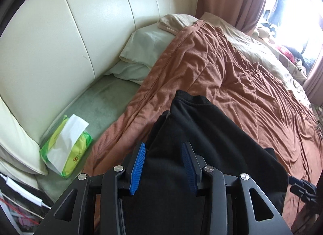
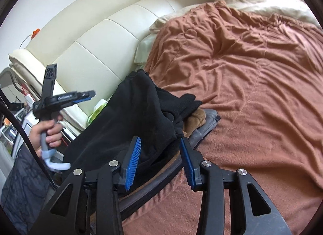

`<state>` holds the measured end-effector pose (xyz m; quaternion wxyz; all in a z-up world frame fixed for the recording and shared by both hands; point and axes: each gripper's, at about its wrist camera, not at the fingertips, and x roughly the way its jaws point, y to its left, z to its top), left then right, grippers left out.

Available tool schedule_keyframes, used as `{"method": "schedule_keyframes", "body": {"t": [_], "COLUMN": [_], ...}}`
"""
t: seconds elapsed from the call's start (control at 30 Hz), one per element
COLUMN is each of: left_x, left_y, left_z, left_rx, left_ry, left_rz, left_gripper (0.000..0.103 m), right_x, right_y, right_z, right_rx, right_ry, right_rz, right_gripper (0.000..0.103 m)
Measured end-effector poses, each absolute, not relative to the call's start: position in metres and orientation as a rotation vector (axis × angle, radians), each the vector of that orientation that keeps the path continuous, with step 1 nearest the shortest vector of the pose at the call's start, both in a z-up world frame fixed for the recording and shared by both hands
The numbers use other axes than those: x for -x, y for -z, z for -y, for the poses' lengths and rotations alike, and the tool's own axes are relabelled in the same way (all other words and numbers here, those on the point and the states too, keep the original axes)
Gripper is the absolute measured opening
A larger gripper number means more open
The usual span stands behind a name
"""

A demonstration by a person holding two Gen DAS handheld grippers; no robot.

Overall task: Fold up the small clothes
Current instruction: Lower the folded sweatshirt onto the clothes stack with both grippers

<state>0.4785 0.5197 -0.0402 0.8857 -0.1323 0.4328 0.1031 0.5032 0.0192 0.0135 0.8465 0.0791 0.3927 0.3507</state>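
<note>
The bed (image 2: 252,85), under its rumpled rust-brown blanket (image 1: 232,77), takes up most of the room in front of me, with the cream padded headboard (image 1: 70,33) running along the far side. On the near part of the blanket lies the black garment (image 2: 129,117), bunched and draped rather than laid flat, its ribbed cuff or hem turned toward the headboard. One end of it spills over a small stack of folded pieces, a tan one (image 2: 196,118) on top of a grey one (image 2: 206,128).

This looks to me like the start of a fold: the black piece is on the bed but has not yet been spread out. The next move, I would guess, calls for each gripper to catch an edge and draw the cloth flat and clear of the stack before any crease is made.

The left gripper (image 1: 164,153) hovers low over the black cloth, angled down, its blue pads (image 1: 139,164) apart and closed on nothing; the person's hand (image 2: 49,132) holds its handle out beside the bed. The right gripper (image 2: 160,150) is likewise spread wide, pointed at the bunched end near the stack, gripping nothing.

A green tissue pack (image 1: 66,150) sits by the headboard, well clear.
</note>
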Motion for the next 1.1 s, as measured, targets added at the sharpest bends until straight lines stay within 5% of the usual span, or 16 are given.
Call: {"method": "schedule_keyframes", "body": {"t": [0.53, 1.1], "left_x": [-0.365, -0.320], "left_y": [0.069, 0.108], "left_z": [-0.500, -0.483], "left_rx": [0.311, 0.258], "left_ry": [-0.212, -0.238], "left_rz": [-0.933, -0.879], "left_gripper": [0.040, 0.040], "right_x": [-0.431, -0.348], "right_y": [-0.042, -0.016], "right_z": [-0.129, -0.139], "right_rx": [0.128, 0.315], "right_ry": [-0.936, -0.861], "right_rz": [-0.870, -0.810], "right_gripper": [0.038, 0.038]}}
